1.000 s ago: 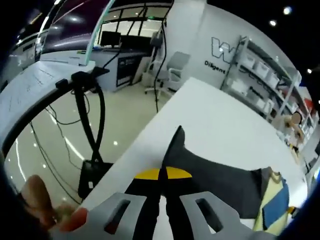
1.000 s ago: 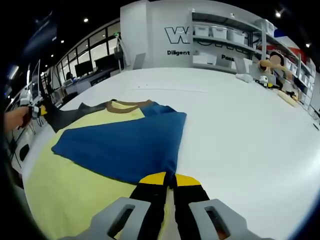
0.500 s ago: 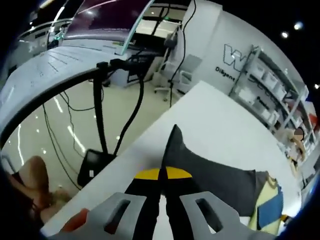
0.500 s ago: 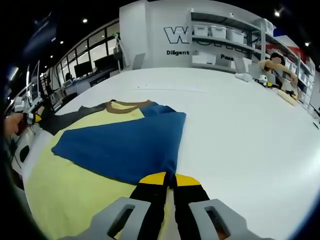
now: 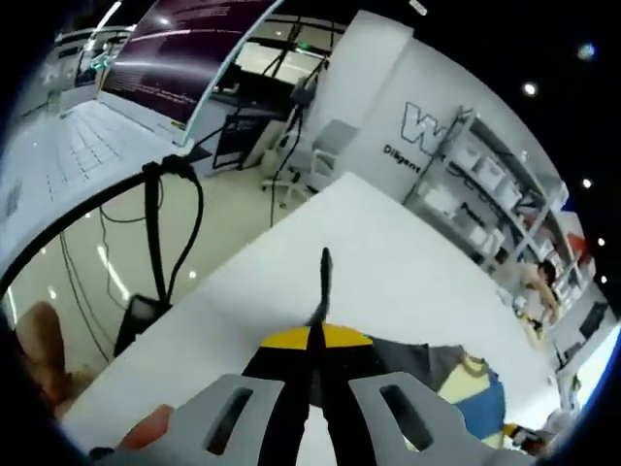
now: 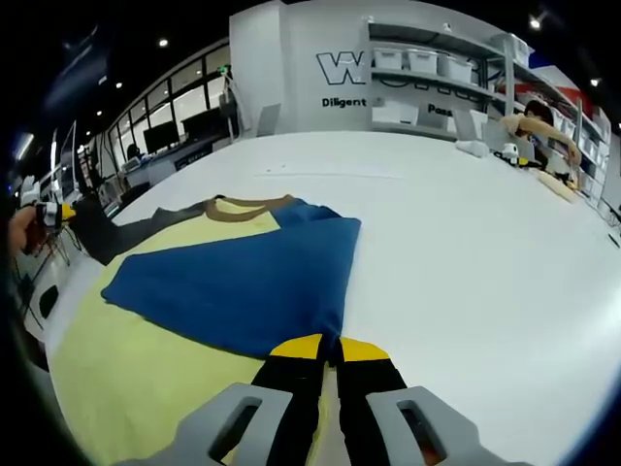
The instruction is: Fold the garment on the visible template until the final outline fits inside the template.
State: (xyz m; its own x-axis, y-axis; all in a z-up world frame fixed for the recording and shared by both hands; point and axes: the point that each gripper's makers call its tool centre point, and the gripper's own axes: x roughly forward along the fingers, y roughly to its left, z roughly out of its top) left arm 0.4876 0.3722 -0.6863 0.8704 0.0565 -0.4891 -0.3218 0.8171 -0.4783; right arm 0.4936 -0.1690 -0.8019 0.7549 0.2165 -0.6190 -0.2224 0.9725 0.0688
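Note:
The garment lies on the white table [image 6: 466,252]: a yellow body [image 6: 146,369], a blue panel [image 6: 243,282] folded over it, a brown collar [image 6: 243,204] and a dark grey sleeve [image 6: 116,233] at the left. My right gripper [image 6: 330,345] is shut on the near corner of the blue panel. My left gripper [image 5: 315,335] is shut on the grey sleeve [image 5: 417,357], whose edge [image 5: 325,277] stands up thin above the jaws. In the right gripper view the left gripper [image 6: 50,212] holds the sleeve end at the table's left edge.
The table's left edge [image 5: 175,320] drops to a shiny floor with a black stand and cables [image 5: 155,223]. An office chair [image 5: 320,146] and shelves of bins [image 6: 437,73] stand behind. A person [image 6: 543,121] works at the far right. A faint line [image 6: 330,175] marks the table.
My left gripper has lifted the grey sleeve end off the table and turned, so the sleeve now stands edge-on. The right gripper and blue panel have stayed put.

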